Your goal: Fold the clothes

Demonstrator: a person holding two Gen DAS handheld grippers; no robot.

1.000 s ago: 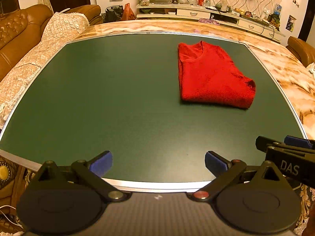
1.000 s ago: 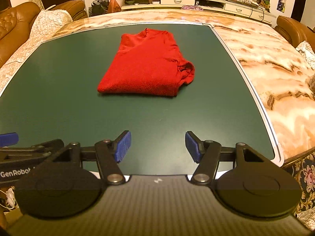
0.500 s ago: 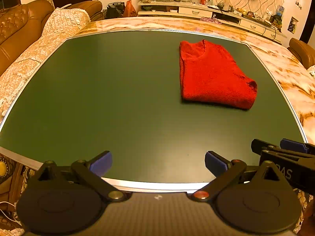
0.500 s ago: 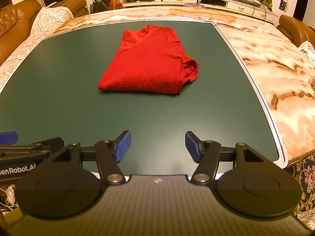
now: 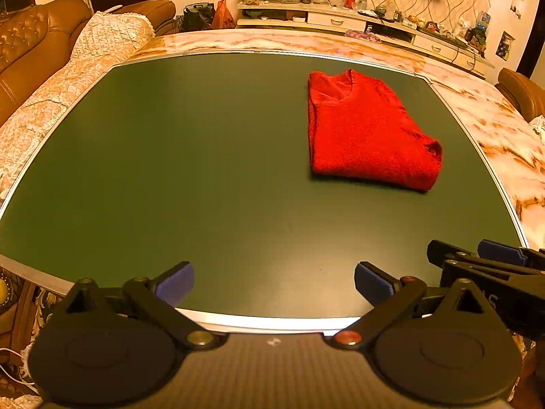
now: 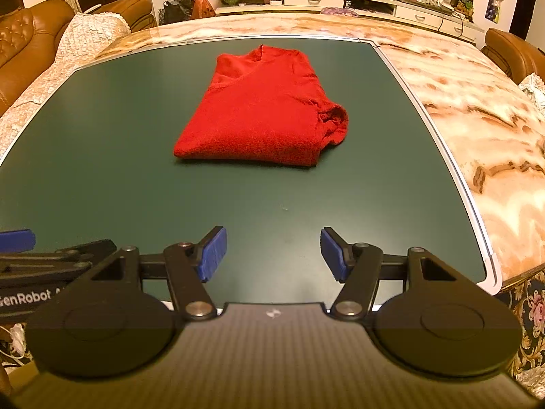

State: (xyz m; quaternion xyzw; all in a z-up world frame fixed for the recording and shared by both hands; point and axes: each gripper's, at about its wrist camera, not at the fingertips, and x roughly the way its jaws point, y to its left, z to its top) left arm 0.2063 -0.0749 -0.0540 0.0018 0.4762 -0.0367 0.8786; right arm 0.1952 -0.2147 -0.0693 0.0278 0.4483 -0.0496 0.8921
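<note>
We hold our left gripper (image 5: pixel 274 283) wide open, with nothing in it. Our right gripper (image 6: pixel 273 254) is open too, and empty. We can read "enRobot" on the left one's side. Both tilt down over the near edge of the green mat (image 6: pixel 102 156). The folded red shirt (image 6: pixel 262 116) lies farther out on it.

The left gripper (image 5: pixel 274 281) is matte black, with two round disc housings, angled link arms and blue pads (image 5: pixel 369 281) on its fingers. One pivot screw is brass-coloured, the other red. Its body between the discs is carbon-fibre weave with a small white mark. The right gripper (image 6: pixel 272 252) has the same build, with ribbed blue pads (image 6: pixel 213 250) and silver pivot screws. White lettering, "enRobot", runs along the left gripper's side in the right wrist view.
</note>
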